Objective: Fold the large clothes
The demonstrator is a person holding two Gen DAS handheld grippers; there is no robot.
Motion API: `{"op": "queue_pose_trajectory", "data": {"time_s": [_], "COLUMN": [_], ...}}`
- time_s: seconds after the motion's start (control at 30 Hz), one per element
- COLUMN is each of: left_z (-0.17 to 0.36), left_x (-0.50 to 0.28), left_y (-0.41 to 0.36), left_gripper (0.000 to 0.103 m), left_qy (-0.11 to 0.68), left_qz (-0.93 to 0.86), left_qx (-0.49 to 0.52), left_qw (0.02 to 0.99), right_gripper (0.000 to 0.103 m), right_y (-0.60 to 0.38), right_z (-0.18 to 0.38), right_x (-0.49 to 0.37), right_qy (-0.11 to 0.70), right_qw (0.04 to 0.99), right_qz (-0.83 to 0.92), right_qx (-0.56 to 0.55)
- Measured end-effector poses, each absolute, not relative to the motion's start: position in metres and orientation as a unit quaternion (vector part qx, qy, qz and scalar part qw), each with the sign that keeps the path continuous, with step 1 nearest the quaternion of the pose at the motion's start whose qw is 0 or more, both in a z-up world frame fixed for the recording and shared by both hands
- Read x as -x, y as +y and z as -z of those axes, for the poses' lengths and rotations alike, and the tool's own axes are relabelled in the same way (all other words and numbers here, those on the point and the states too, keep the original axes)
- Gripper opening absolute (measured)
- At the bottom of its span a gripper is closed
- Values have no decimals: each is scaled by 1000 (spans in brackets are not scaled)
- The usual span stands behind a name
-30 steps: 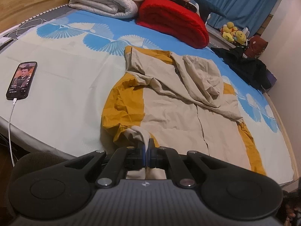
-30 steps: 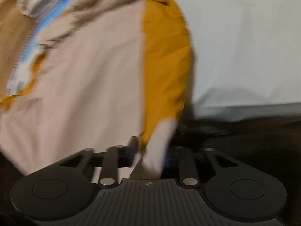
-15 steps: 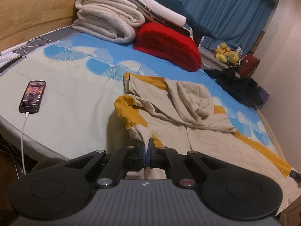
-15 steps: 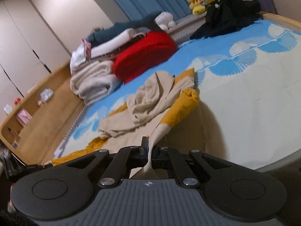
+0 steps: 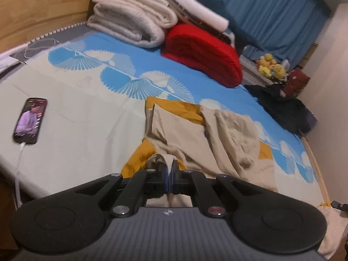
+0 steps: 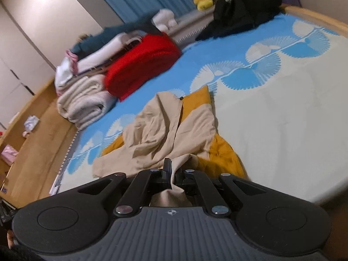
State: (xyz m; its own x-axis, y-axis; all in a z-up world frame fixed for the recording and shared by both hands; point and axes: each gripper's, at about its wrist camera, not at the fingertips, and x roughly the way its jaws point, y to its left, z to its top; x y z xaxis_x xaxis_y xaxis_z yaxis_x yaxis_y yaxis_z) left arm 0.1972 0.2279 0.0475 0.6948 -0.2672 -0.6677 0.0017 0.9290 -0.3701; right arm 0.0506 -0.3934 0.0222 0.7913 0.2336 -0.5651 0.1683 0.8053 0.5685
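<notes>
A large beige and mustard-yellow hooded garment (image 5: 195, 134) lies on the bed, partly lifted at its near edge. It also shows in the right wrist view (image 6: 171, 128). My left gripper (image 5: 169, 171) is shut on a beige corner of the garment's hem. My right gripper (image 6: 174, 171) is shut on another beige corner of the hem. Both corners are raised above the mattress, and the cloth drapes back from them toward the hood. The hem between the two grippers is hidden behind the gripper bodies.
A phone (image 5: 30, 120) on a white cable lies at the bed's left. Folded cream blankets (image 5: 130, 21) and a red blanket (image 5: 202, 52) are stacked at the head. Dark clothes (image 5: 282, 104) lie at the far right edge. Wooden floor (image 6: 39, 139) flanks the bed.
Both grippers have lifted the gripped hem corners and carried them toward the head of the bed. The garment's lower part has bunched up and shortened.
</notes>
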Motion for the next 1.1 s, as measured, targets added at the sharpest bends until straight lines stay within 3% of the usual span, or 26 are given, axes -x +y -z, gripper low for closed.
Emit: {"op": "queue_pose_trajectory", "data": {"time_s": [0.2,0.3,0.33,0.37,0.4,0.43,0.47,0.5,0.7,1.1], "left_z": [-29,-4,3,9,14,18,19,19,43,116], "left_x": [-382,-479,-508,-530,-547,-559,-566,-569,-570,-588], "left_y": [204,207,211,213,215,218,220,221,220,182], "left_gripper": [3,11,23,34,41,66,91,96,96,96], "left_qy": [418,436,437,437,436,432,423,407,361,396], "left_qz": [48,21,13,14,13,0,-17,-31,-21,30], "left_qx": [176,237,267,283,295,301,296,287,188,102], "left_qw": [890,868,859,854,850,850,856,866,913,912], "right_gripper": [0,2,10,35,50,71,85,88,88,88], "right_y": [-405,-418,-425,-430,-433,-436,-437,-438,-447,-435], "right_z": [-13,9,20,29,38,47,54,64,112,148], "right_x": [-231,-330,-357,-377,-390,-396,-395,-391,-359,-411], "right_qy": [375,393,389,378,362,339,323,308,260,305], "right_qw": [877,855,847,847,855,864,870,876,904,908], "right_qz": [15,67,92,102,104,112,123,123,112,83], "right_qx": [-298,-331,-352,-358,-358,-356,-353,-351,-321,-275]}}
